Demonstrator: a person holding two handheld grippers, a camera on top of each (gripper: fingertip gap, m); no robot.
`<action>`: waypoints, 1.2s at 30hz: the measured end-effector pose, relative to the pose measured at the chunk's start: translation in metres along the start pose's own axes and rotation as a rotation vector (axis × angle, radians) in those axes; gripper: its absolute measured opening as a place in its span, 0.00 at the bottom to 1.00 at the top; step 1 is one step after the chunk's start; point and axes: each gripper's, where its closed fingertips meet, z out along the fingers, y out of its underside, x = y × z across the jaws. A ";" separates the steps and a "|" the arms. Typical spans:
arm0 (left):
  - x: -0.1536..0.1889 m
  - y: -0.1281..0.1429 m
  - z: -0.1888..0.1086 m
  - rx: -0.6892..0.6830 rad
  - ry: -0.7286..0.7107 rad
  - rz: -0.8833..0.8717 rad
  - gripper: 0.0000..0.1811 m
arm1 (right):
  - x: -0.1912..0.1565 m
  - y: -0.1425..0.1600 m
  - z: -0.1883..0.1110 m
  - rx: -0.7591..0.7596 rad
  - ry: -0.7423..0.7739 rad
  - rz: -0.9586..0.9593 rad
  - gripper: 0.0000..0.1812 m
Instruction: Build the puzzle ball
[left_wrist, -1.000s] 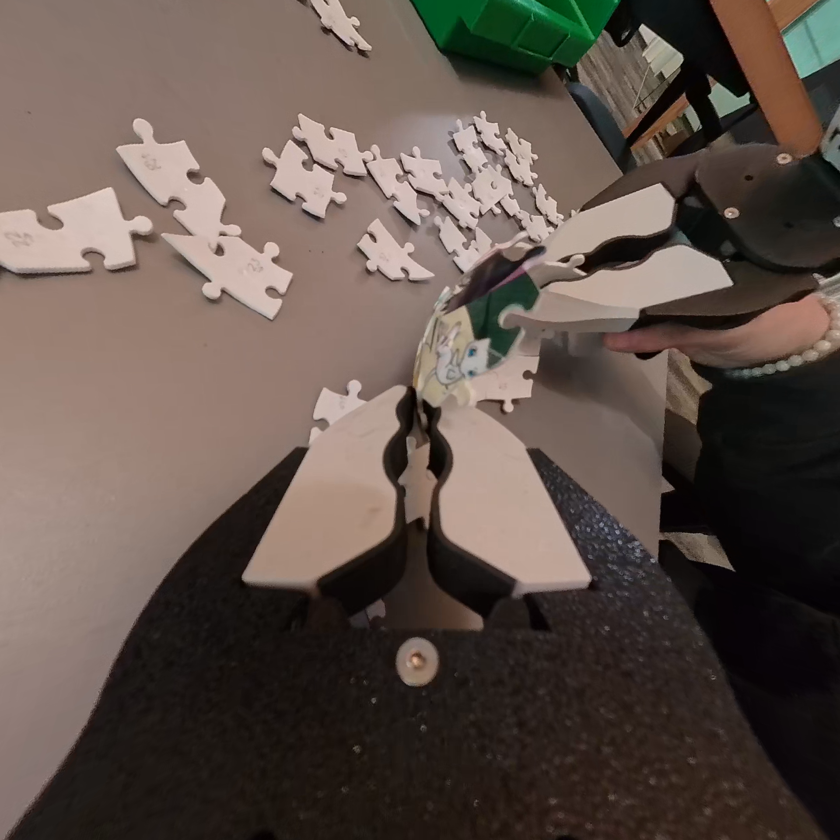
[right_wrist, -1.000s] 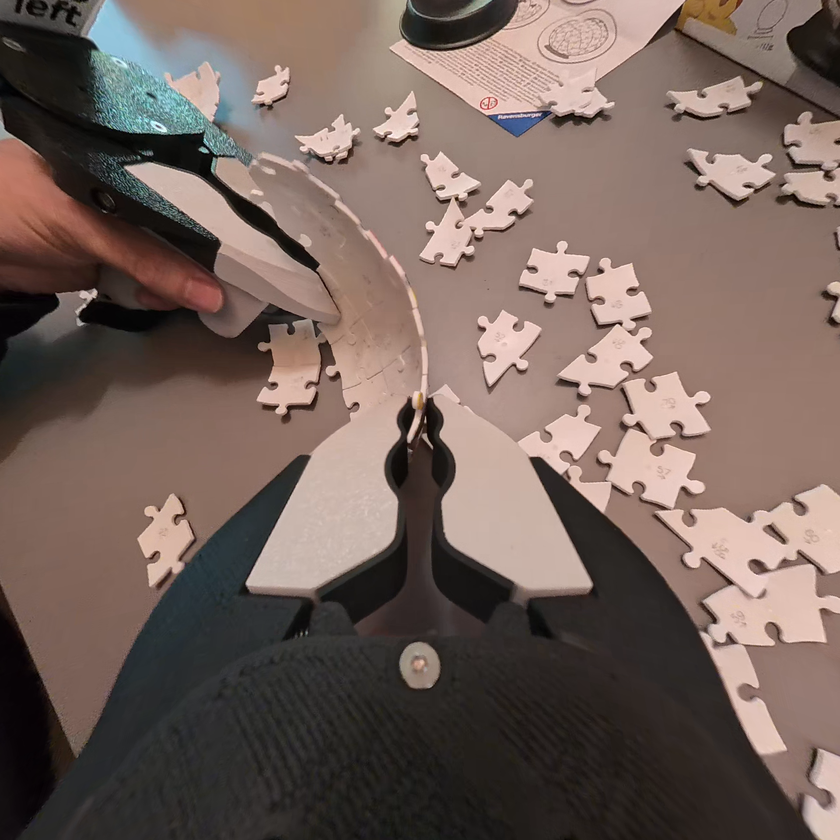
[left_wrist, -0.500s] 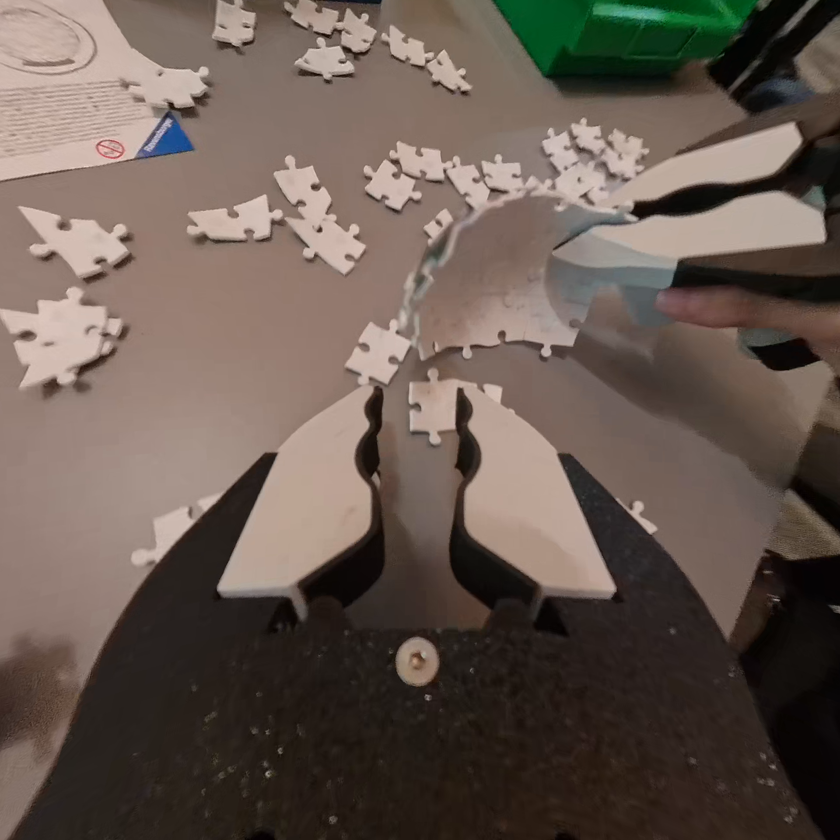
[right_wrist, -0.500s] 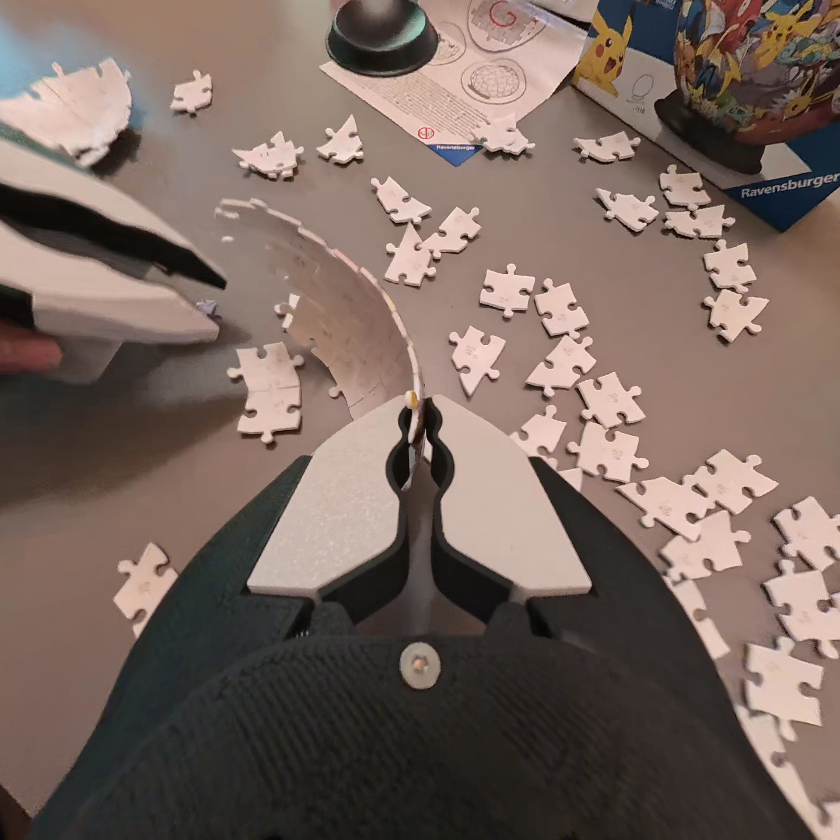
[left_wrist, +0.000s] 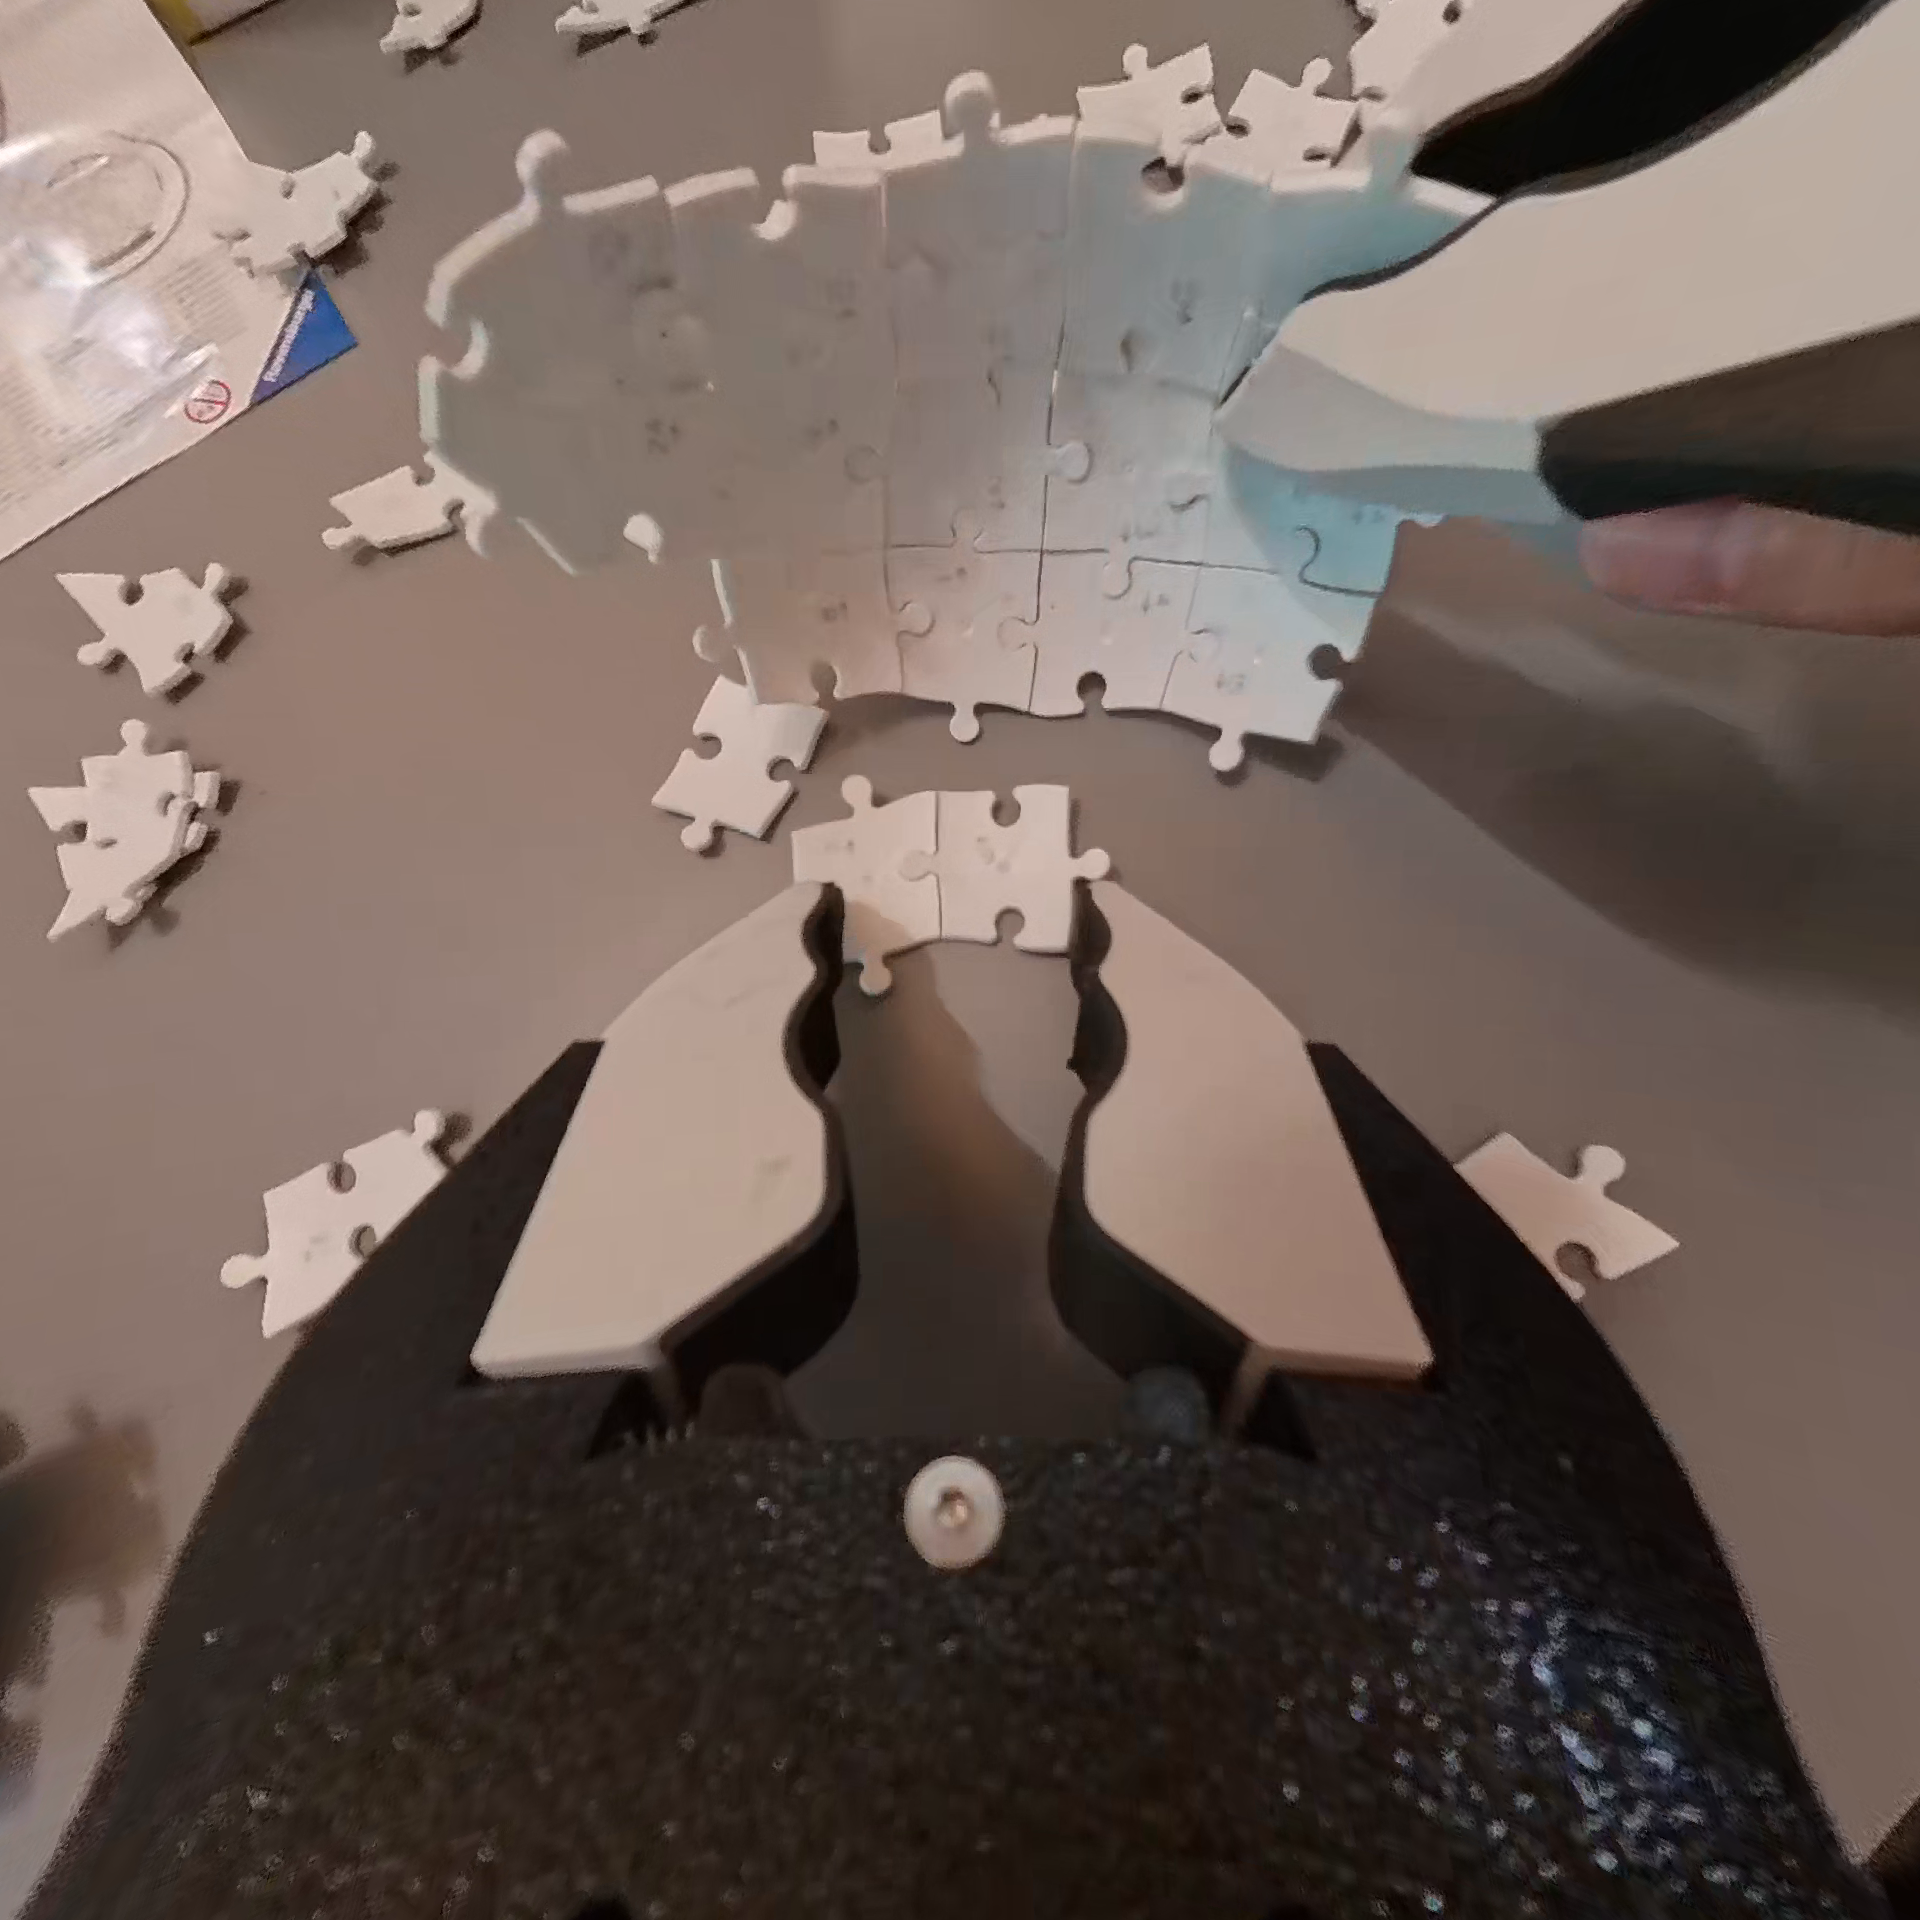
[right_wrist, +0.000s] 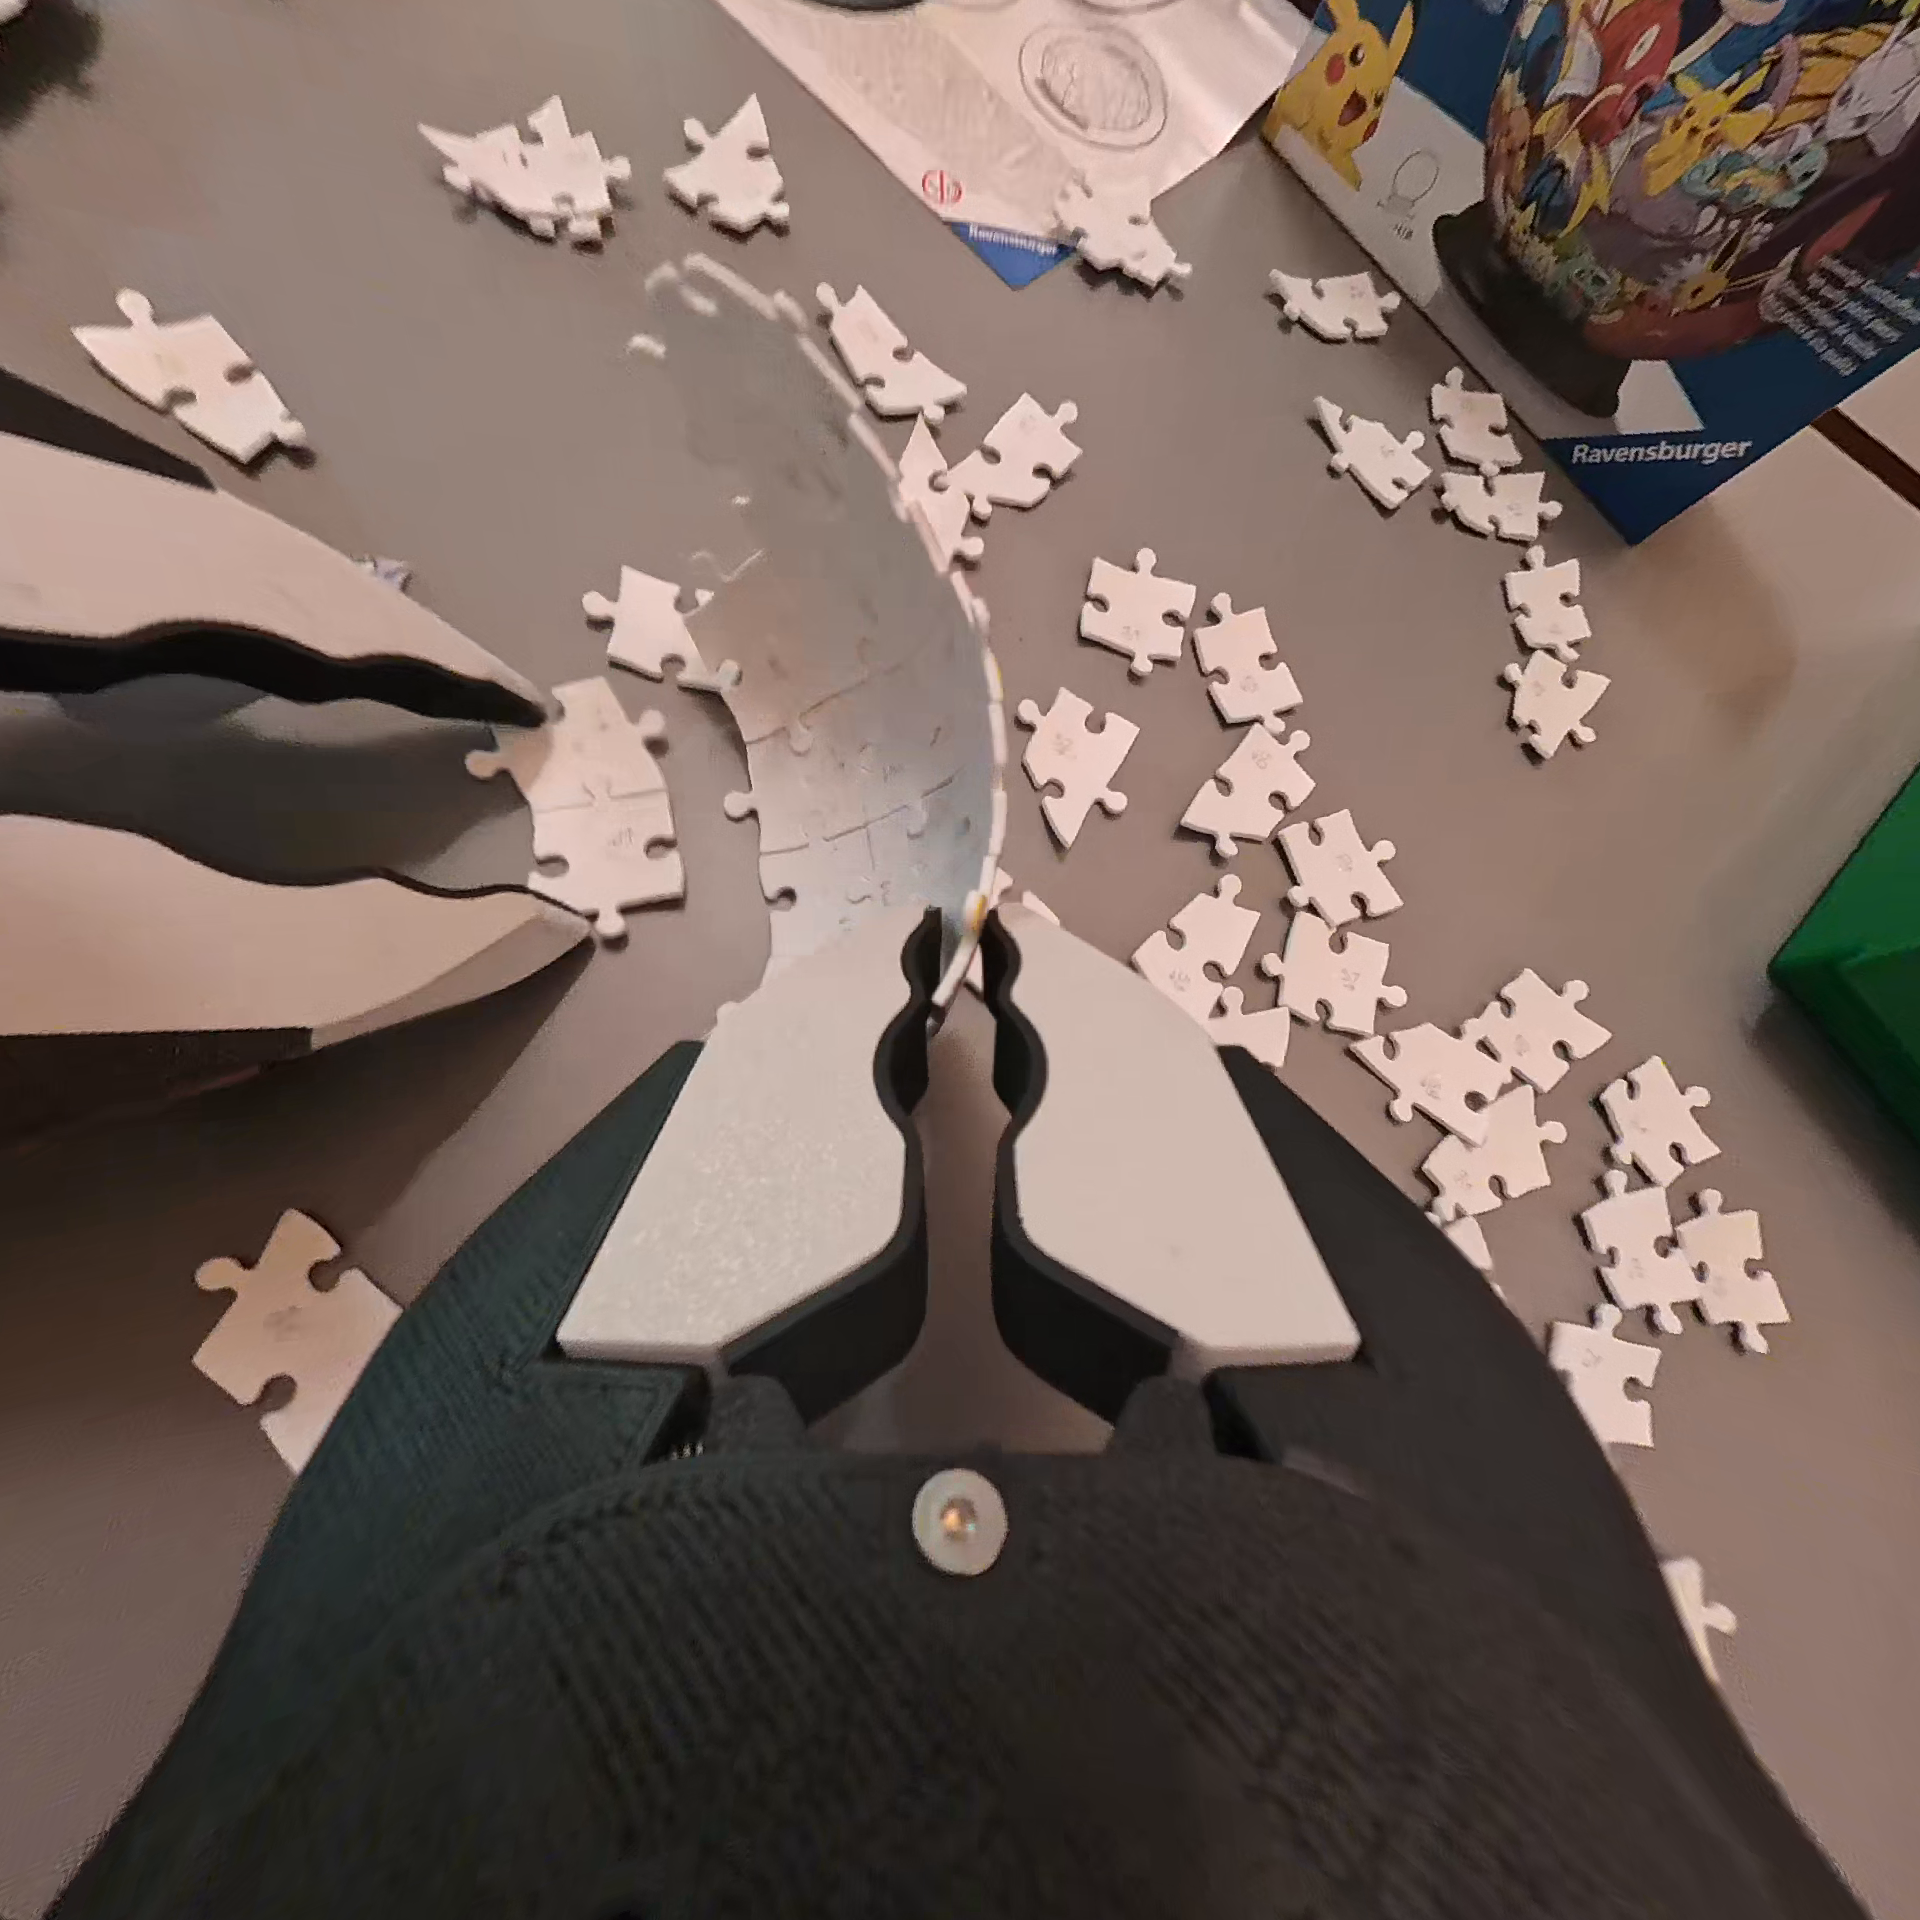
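While the right gripper (right_wrist: 961, 940) pinches the curved puzzle shell (right_wrist: 862, 665) edge-on, left fingers (left_wrist: 727, 1122) gape around a joined pair (left_wrist: 945, 868).

Setting: indoor tabletop work area, exact room type not determinable. Evidence: plain grey table (right_wrist: 436, 436) with a smooth matte top; many loose white puzzle pieces (right_wrist: 1242, 665) scattered face-down across it; printed instruction sheet (right_wrist: 1018, 94) with diagrams at the far edge; colourful illustrated puzzle box (right_wrist: 1621, 208) at the far right; corner of a green plastic bin (right_wrist: 1860, 956) at the right edge.
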 end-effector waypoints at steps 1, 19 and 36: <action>0.000 0.000 0.001 -0.014 0.002 0.002 0.23 | 0.000 0.001 0.000 -0.019 -0.002 -0.012 0.04; 0.008 -0.003 -0.009 0.033 0.147 0.047 0.17 | 0.006 0.002 -0.004 -0.334 -0.098 -0.196 0.05; -0.005 0.005 -0.006 0.008 0.172 0.100 0.21 | 0.005 0.006 -0.004 -0.389 -0.146 -0.179 0.05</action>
